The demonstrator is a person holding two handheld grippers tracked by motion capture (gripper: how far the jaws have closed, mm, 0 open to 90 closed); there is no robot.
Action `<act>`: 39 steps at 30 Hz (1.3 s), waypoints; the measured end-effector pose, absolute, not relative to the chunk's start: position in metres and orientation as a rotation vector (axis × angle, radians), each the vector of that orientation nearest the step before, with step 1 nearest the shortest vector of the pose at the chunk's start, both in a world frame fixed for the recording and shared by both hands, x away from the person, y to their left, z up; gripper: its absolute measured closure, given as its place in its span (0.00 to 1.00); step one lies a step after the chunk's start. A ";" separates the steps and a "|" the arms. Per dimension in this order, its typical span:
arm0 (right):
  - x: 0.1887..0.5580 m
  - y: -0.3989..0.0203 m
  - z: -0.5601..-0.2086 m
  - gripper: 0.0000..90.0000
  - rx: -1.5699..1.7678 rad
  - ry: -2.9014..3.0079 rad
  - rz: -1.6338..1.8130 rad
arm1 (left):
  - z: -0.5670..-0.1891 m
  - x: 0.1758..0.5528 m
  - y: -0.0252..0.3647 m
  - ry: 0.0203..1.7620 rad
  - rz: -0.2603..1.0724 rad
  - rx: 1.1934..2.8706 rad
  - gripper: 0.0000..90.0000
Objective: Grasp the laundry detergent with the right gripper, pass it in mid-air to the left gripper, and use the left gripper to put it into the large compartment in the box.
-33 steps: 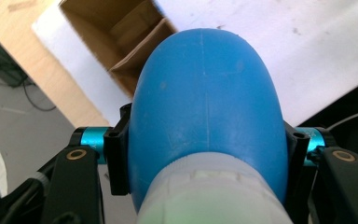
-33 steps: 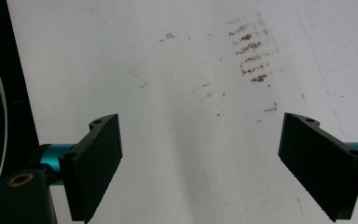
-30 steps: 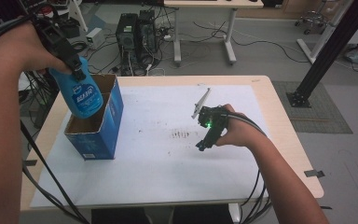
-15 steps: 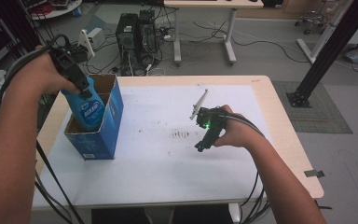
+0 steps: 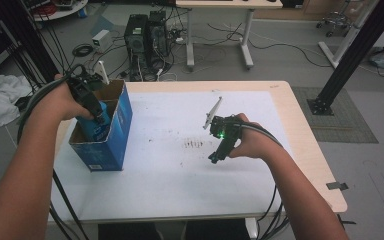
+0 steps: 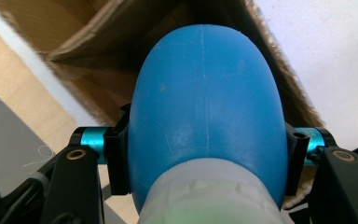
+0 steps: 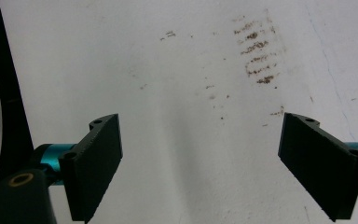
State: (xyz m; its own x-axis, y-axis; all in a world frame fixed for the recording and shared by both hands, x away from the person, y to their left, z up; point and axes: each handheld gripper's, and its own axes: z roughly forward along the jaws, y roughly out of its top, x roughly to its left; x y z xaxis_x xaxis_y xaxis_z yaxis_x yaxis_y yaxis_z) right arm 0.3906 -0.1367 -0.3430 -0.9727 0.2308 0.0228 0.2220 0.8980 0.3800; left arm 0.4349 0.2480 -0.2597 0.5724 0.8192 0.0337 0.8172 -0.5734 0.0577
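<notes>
We see the left gripper (image 6: 205, 163) with its two black jaws clamped on the flanks of a blue plastic bottle (image 6: 205, 116), smooth and rounded, with a faint mould seam down its middle and a pale ribbed neck nearest the camera. Its long axis runs straight out from between the jaws, rounded base pointing away and down into the open blue cardboard box (image 5: 115, 131). Beyond the jaws, the box's raw brown inner walls (image 6: 98, 56) show fuzzy torn edges. From above, the bottle (image 5: 96, 129) sits partly inside the box, below the left gripper (image 5: 87, 97).

The right gripper (image 7: 200, 163) holds its flat black jaws wide apart with nothing between them. Ahead of them lies the desk (image 7: 182, 93), covered with a matte white sheet, flecked with brown smudges (image 7: 256, 51) beyond the right jaw.
</notes>
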 end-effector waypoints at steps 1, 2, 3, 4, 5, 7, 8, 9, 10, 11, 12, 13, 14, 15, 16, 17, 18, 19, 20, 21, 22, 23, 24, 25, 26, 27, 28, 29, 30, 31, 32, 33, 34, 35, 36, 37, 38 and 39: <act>0.391 -0.136 -0.344 0.14 0.360 3.036 0.610 | -0.263 0.435 0.248 1.434 0.086 2.756 0.42; 0.390 -0.136 -0.344 0.14 0.365 3.039 0.606 | -0.266 0.435 0.248 1.431 0.087 2.756 0.42; 0.390 -0.136 -0.345 0.14 0.368 3.043 0.601 | -0.268 0.435 0.249 1.426 0.085 2.763 0.42; 0.390 -0.136 -0.346 0.14 0.366 3.042 0.604 | -0.271 0.435 0.249 1.421 0.086 2.770 0.42; 0.390 -0.136 -0.346 0.14 0.365 3.043 0.602 | -0.274 0.434 0.250 1.424 0.089 2.773 0.42; 0.390 -0.135 -0.347 0.14 0.369 3.046 0.598 | -0.279 0.434 0.251 1.427 0.090 2.775 0.42; 0.390 -0.135 -0.347 0.14 0.369 3.046 0.598 | -0.279 0.434 0.251 1.427 0.090 2.775 0.42; 0.390 -0.134 -0.347 0.14 0.363 3.050 0.598 | -0.282 0.433 0.250 1.414 0.119 2.772 0.42; 0.391 -0.133 -0.348 0.14 0.355 3.049 0.602 | -0.282 0.433 0.250 1.410 0.126 2.772 0.42; 0.390 -0.132 -0.348 0.14 0.366 3.050 0.595 | -0.283 0.433 0.249 1.404 0.127 2.772 0.42; 0.390 -0.131 -0.348 0.14 0.355 3.050 0.596 | -0.284 0.433 0.249 1.400 0.128 2.772 0.42; 0.390 -0.131 -0.348 0.14 0.355 3.051 0.595 | -0.286 0.433 0.248 1.402 0.121 2.769 0.42; 0.390 -0.130 -0.349 0.14 0.353 3.053 0.594 | -0.288 0.433 0.247 1.392 0.113 2.775 0.42; 0.390 -0.129 -0.349 0.14 0.348 3.052 0.598 | -0.290 0.433 0.247 1.395 0.102 2.769 0.42; 0.390 -0.129 -0.350 0.14 0.344 3.054 0.600 | -0.292 0.434 0.247 1.396 0.096 2.769 0.42; 0.390 -0.129 -0.350 0.14 0.344 3.054 0.600 | -0.292 0.434 0.247 1.396 0.096 2.769 0.42; 0.390 -0.128 -0.350 0.14 0.343 3.054 0.600 | -0.295 0.434 0.247 1.396 0.093 2.769 0.42; 0.389 -0.128 -0.350 0.14 0.352 3.056 0.596 | -0.297 0.434 0.247 1.400 0.092 2.768 0.42; 0.389 -0.128 -0.350 0.14 0.352 3.056 0.596 | -0.297 0.434 0.247 1.400 0.092 2.768 0.42; 0.389 -0.128 -0.350 0.14 0.353 3.057 0.594 | -0.298 0.434 0.247 1.394 0.096 2.756 0.42; 0.389 -0.129 -0.351 0.14 0.354 3.056 0.596 | -0.298 0.434 0.247 1.393 0.097 2.756 0.42; 0.389 -0.129 -0.351 0.14 0.355 3.056 0.599 | -0.298 0.434 0.246 1.384 0.098 2.759 0.42; 0.389 -0.129 -0.351 0.14 0.361 3.056 0.593 | -0.298 0.434 0.246 1.362 0.099 2.778 0.42; 0.390 -0.129 -0.351 0.14 0.353 3.056 0.596 | -0.299 0.433 0.245 1.363 0.100 2.772 0.42; 0.390 -0.129 -0.351 0.14 0.358 3.058 0.595 | -0.299 0.433 0.245 1.357 0.101 2.777 0.42; 0.390 -0.129 -0.351 0.14 0.358 3.058 0.595 | -0.299 0.433 0.245 1.357 0.101 2.777 0.42; 0.390 -0.128 -0.353 0.14 0.359 3.063 0.594 | -0.299 0.434 0.246 1.339 0.097 2.785 0.42; 0.390 -0.128 -0.353 0.14 0.360 3.062 0.594 | -0.299 0.435 0.246 1.331 0.093 2.794 0.42; 0.390 -0.128 -0.353 0.14 0.355 3.061 0.598 | -0.299 0.435 0.247 1.330 0.092 2.794 0.42; 0.390 -0.128 -0.353 0.14 0.350 3.060 0.603 | -0.299 0.435 0.247 1.327 0.091 2.795 0.42; 0.391 -0.128 -0.353 0.14 0.351 3.060 0.604 | -0.299 0.435 0.248 1.328 0.089 2.795 0.42; 0.390 -0.128 -0.353 0.14 0.357 3.060 0.601 | -0.299 0.435 0.248 1.327 0.086 2.793 0.42; 0.390 -0.128 -0.353 0.14 0.359 3.060 0.601 | -0.299 0.435 0.248 1.325 0.084 2.795 0.42; 0.390 -0.129 -0.353 0.14 0.361 3.060 0.599 | -0.299 0.434 0.248 1.326 0.083 2.796 0.41; 0.390 -0.129 -0.353 0.14 0.362 3.059 0.604 | -0.299 0.435 0.248 1.317 0.084 2.811 0.40; 0.391 -0.129 -0.353 0.14 0.362 3.059 0.603 | -0.299 0.434 0.248 1.319 0.089 2.806 0.39; 0.391 -0.129 -0.353 0.14 0.367 3.059 0.603 | -0.299 0.434 0.248 1.317 0.090 2.810 0.38; 0.391 -0.130 -0.353 0.14 0.369 3.059 0.604 | -0.299 0.435 0.248 1.305 0.092 2.823 0.38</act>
State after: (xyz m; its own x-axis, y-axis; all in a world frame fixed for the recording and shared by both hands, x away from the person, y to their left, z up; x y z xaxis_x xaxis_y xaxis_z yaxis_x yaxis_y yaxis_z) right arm 0.3905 -0.1296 -0.3526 -0.9724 0.2291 0.0433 0.2284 0.8983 0.3753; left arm 0.4347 0.2476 -0.2985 0.6466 0.7617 0.0410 0.7599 -0.6479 0.0524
